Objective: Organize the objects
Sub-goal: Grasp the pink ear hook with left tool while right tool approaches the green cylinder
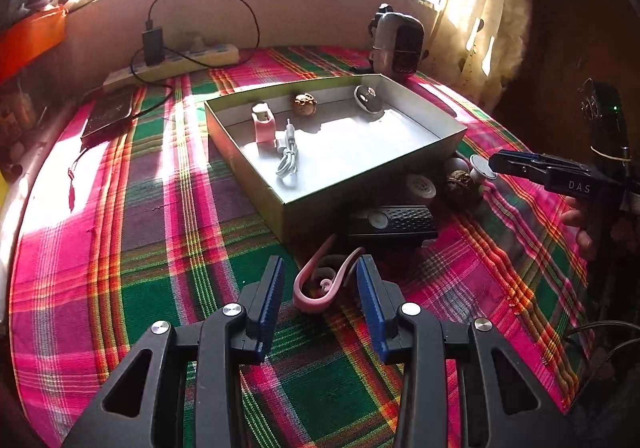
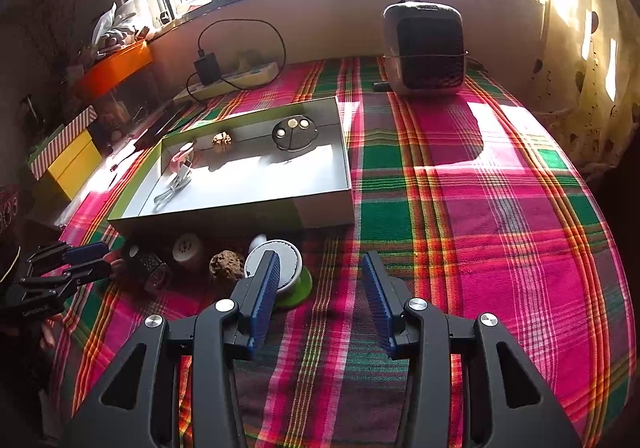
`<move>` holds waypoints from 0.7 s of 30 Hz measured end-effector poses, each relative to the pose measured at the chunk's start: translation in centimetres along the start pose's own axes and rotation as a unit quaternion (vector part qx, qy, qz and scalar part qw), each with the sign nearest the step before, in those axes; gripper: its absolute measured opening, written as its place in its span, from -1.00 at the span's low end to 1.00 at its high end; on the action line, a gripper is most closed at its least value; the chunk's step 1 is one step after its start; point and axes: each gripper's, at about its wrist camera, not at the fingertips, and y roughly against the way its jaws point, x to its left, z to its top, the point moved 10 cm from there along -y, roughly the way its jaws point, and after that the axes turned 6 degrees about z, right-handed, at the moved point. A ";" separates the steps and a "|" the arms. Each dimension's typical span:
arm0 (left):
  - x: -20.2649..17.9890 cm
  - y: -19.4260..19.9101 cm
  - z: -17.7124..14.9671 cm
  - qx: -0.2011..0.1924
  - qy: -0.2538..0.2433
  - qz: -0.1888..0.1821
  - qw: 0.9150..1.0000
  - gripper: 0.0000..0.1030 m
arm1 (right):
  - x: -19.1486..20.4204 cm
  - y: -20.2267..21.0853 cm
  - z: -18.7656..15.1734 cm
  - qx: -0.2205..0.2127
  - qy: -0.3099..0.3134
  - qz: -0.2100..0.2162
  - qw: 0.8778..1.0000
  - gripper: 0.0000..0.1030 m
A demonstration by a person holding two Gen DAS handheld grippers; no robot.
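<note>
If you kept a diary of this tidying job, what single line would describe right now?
left gripper: open around pink strap | right gripper: open, empty | box: holds cable | stage: picking strap

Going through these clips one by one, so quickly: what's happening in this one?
A person with a handheld gripper in each hand is tidying small items into an open box on a plaid cloth. The left gripper is open, its fingers either side of a curled pink strap in front of the box. The right gripper is open and empty near a white round gadget. A cable and a pink item already lie in the box.
</note>
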 end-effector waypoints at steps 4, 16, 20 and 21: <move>-0.5 -0.6 -0.2 0.010 -0.022 0.004 1.000 -0.31 | 0.7 0.1 0.0 -0.004 0.009 0.012 1.000 -0.14; -0.3 -1.3 -0.1 0.019 -0.015 0.014 1.000 -0.31 | 1.1 -0.6 -0.2 0.006 0.011 0.022 1.000 -0.14; -0.3 -1.3 0.0 0.019 -0.013 0.016 1.000 -0.32 | 1.4 -0.5 -0.3 0.006 0.016 0.028 0.999 -0.14; -0.4 -1.3 0.0 0.019 -0.011 0.015 1.000 -0.34 | 1.5 -0.4 -0.3 0.006 0.017 0.031 0.999 -0.14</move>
